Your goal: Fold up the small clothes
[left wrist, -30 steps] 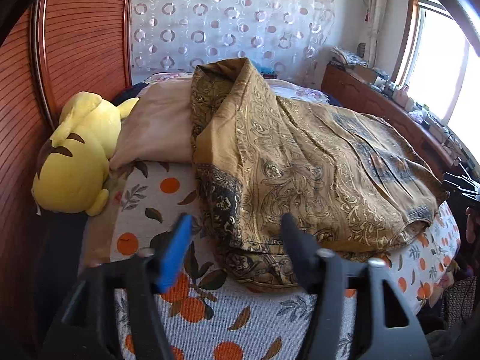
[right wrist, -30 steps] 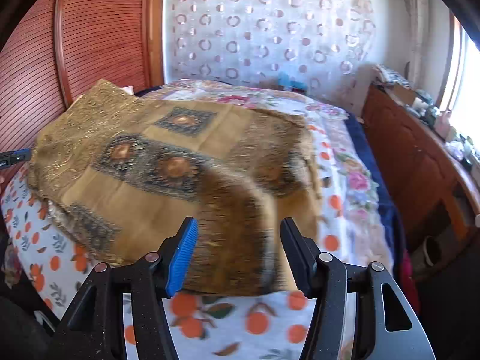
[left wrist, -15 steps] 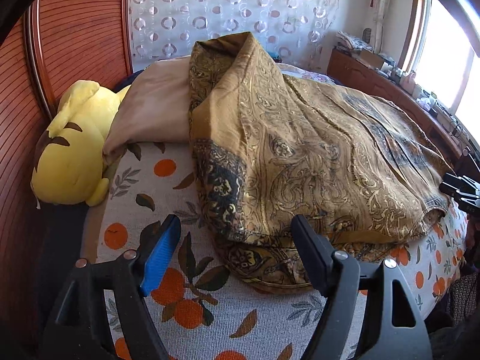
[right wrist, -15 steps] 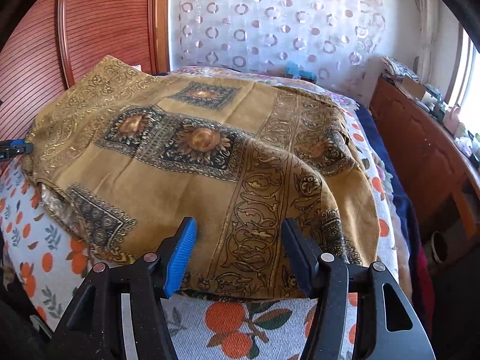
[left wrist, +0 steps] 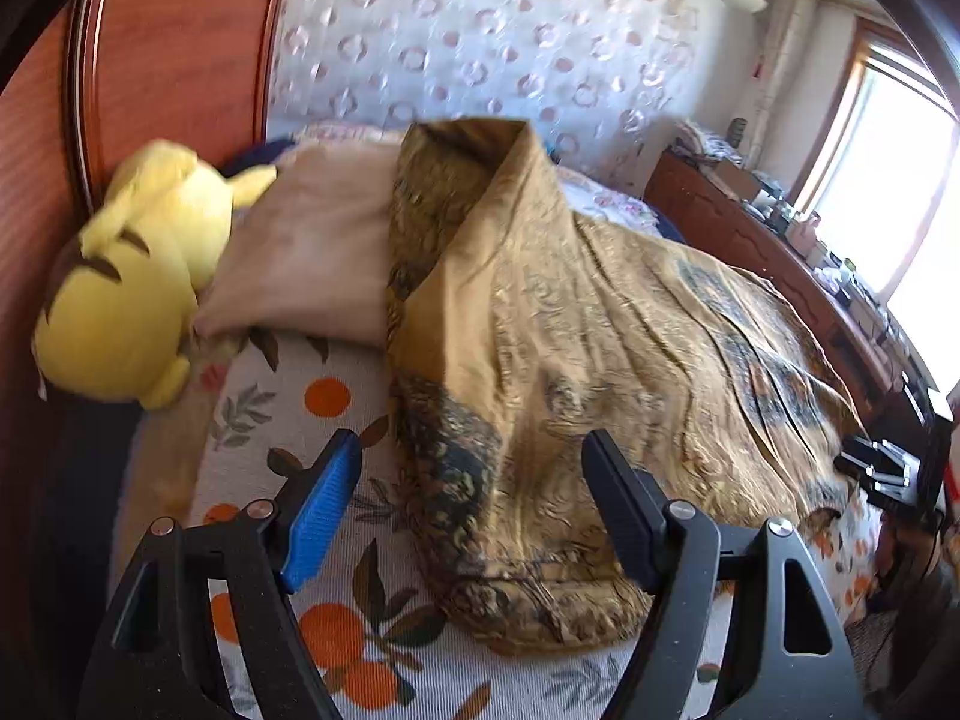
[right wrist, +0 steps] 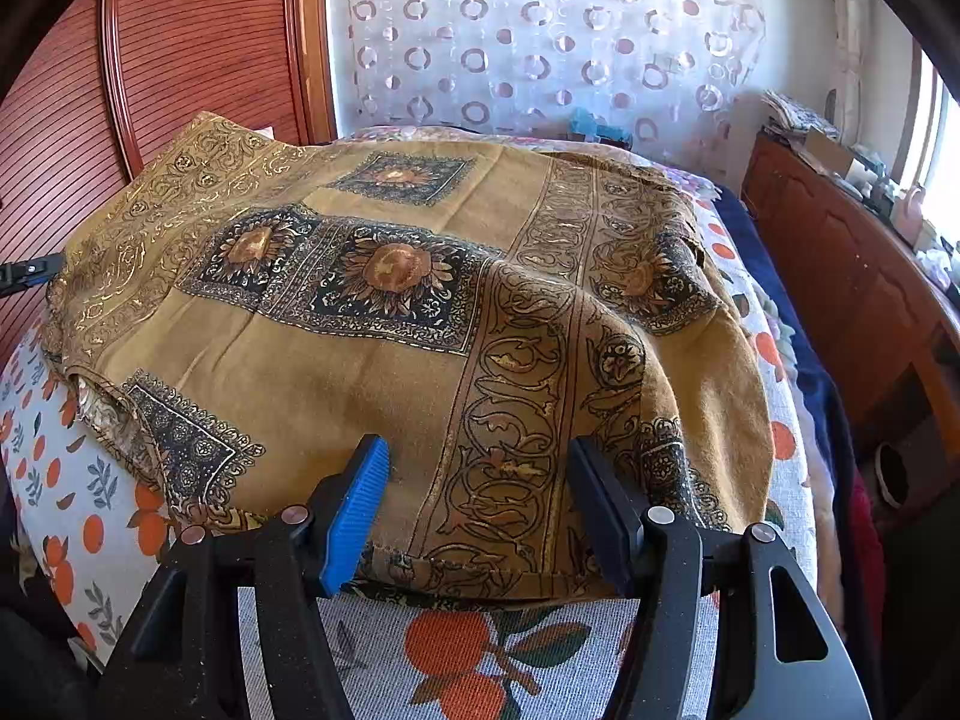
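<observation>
Sunlit from a window on the right, the bedroom is filled by a bed (right wrist: 528, 660) under an orange-print sheet, and on that sheet the cloth (right wrist: 384, 330) to be folded is spread.

The left claw (left wrist: 474, 510) is seen released, its jaws wide apart, nothing gripped. It is poised over the near corner of the cloth (left wrist: 576, 372), where the fabric is bunched in a thick doubled roll; the jaws are set to either side of that roll, which suggests a pinch through both layers is intended. Whether the pads touch the fabric cannot be told.

The right claw (right wrist: 477, 510) is likewise released and empty, lined up on the hem at the opposite end, where a scrolled border band runs straight toward it. One claw at each end is judged to allow an even lift without the middle sagging.

Further out, the cloth is seen lying mostly flat, with one edge turned over and a far corner propped up against a beige pillow (left wrist: 312, 252). Beside the pillow a yellow plush (left wrist: 132, 288) is leaned on the wooden headboard (right wrist: 198, 48). A dotted curtain (right wrist: 540, 30) is hung behind, and a cluttered wooden cabinet (right wrist: 840, 252) is set along the window side.
</observation>
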